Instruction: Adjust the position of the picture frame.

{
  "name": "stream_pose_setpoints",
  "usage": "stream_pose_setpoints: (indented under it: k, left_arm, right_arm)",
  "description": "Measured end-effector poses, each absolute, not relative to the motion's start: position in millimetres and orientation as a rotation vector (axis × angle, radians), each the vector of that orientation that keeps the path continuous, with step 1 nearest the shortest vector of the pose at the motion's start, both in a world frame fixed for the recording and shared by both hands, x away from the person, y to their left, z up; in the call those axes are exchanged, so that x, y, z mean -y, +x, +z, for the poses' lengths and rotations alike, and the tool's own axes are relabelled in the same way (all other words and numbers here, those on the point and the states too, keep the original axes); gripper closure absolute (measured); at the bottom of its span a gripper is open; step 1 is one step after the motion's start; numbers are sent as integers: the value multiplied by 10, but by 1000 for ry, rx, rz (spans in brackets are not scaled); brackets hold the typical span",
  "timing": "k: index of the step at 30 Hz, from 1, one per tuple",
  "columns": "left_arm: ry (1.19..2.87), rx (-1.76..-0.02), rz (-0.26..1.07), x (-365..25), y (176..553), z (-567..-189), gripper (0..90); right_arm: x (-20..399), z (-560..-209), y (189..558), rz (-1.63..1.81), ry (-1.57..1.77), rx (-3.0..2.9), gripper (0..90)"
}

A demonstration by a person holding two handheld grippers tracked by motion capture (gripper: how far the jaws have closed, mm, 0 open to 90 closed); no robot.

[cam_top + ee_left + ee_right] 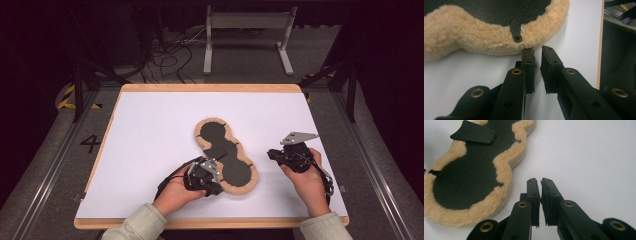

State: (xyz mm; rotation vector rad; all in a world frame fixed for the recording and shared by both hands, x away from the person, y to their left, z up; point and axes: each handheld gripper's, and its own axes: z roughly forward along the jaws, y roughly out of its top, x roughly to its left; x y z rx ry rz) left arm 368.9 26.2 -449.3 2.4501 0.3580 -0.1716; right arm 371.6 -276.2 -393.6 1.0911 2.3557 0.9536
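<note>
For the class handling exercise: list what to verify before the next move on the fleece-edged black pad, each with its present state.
1. Fleece-edged pad lies flat on the white tabletop: ok.
2. Left gripper is at the pad's fleece rim: ok, its tips are right beside the fleece near a small black tab.
3. Left gripper holds the pad: not ok, jaws nearly shut with nothing between them.
4. Right gripper is free: ok, jaws nearly shut on nothing, standing apart from the pad over bare tabletop.
5. Black flap on the pad's far lobe lies flat: not ok, one end looks raised.
</note>
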Motion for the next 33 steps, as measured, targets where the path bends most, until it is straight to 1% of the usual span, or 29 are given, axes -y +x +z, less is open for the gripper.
stream_pose_setpoints:
  k: [4, 7, 10, 12, 14, 19, 21, 26, 29, 30, 32, 33]
  left_arm:
    - [2443, -354, -146, -91, 3720, -4493, 812]
    - [2453, -339, -145, -73, 3708, -4476, 789]
    - [2441, -337, -138, -164, 3685, -4428, 763]
    - [2418, -363, -121, -335, 3662, -4383, 747]
    - [2411, -377, -103, -406, 3655, -4374, 741]
    - [2360, -491, 3, -773, 3612, -4338, 712]
    - [2328, -546, 15, -901, 3614, -4337, 706]
    - [2262, -645, 144, -1298, 3592, -4299, 680]
    - [2228, -711, 256, -1525, 3559, -4317, 604]
    - [2216, -732, 289, -1595, 3539, -4334, 593]
    - [2210, -761, 336, -1705, 3501, -4367, 591]
    - [2210, -761, 336, -1705, 3501, -4367, 587]
  right_arm:
    - [2877, -3939, 3614, 943, 1132, -2341, 862]
    - [2912, -3934, 3590, 943, 1138, -2334, 870]
    - [2894, -3929, 3580, 969, 1152, -2350, 887]
    - [2837, -3907, 3620, 1008, 1148, -2370, 888]
    - [2803, -3897, 3655, 1013, 1141, -2386, 887]
    - [2530, -3760, 3951, 955, 1079, -2460, 887]
    - [2418, -3723, 4059, 942, 1066, -2480, 887]
    - [2120, -3684, 4350, 865, 1059, -2514, 888]
    - [1994, -3676, 4497, 834, 1062, -2513, 888]
    - [1960, -3678, 4543, 825, 1069, -2516, 888]
    - [1911, -3688, 4620, 845, 1085, -2520, 887]
    - [1911, -3688, 4620, 845, 1085, -2520, 887]
